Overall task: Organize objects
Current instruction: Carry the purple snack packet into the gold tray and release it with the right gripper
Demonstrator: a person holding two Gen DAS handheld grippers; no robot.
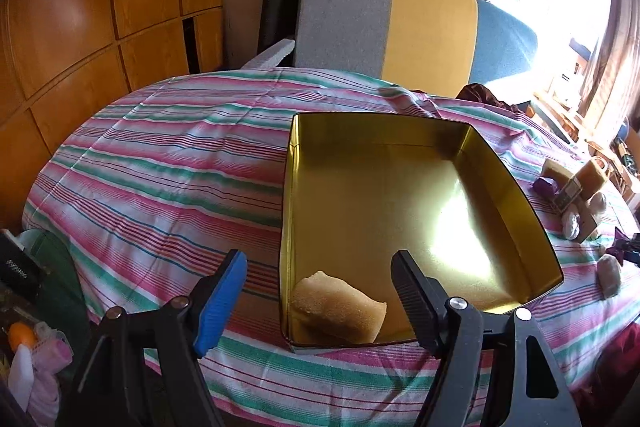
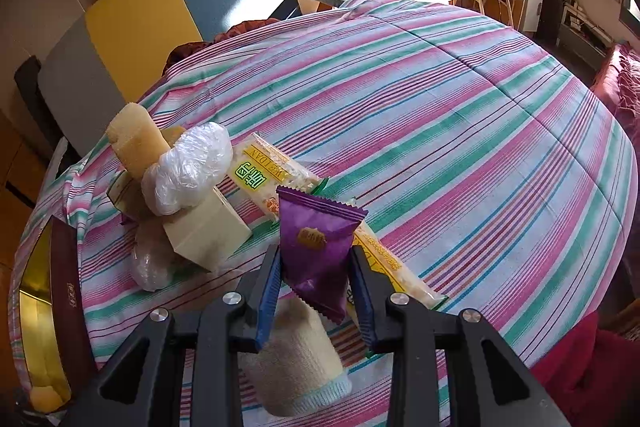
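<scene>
In the left wrist view a gold tin box (image 1: 516, 195) lies open on the striped cloth. A wrapped tan cake (image 1: 338, 311) sits in its near left corner. My left gripper (image 1: 320, 271) is open and empty just above that corner. In the right wrist view my right gripper (image 2: 318, 263) is shut on a purple snack packet (image 2: 316, 243), held above the cloth. Beside it lie a yellow-green wafer pack (image 2: 272, 179), a cream box (image 2: 208, 231), plastic-wrapped buns (image 2: 188, 167) and a tan cake (image 2: 134, 139). The tin's rim (image 2: 64, 291) shows at far left.
A cream knitted roll (image 2: 300, 355) lies under the right gripper. A second wafer pack (image 2: 396, 267) lies to its right. A grey, yellow and blue sofa (image 1: 400, 27) stands behind the table. More snacks (image 1: 576, 195) lie right of the tin.
</scene>
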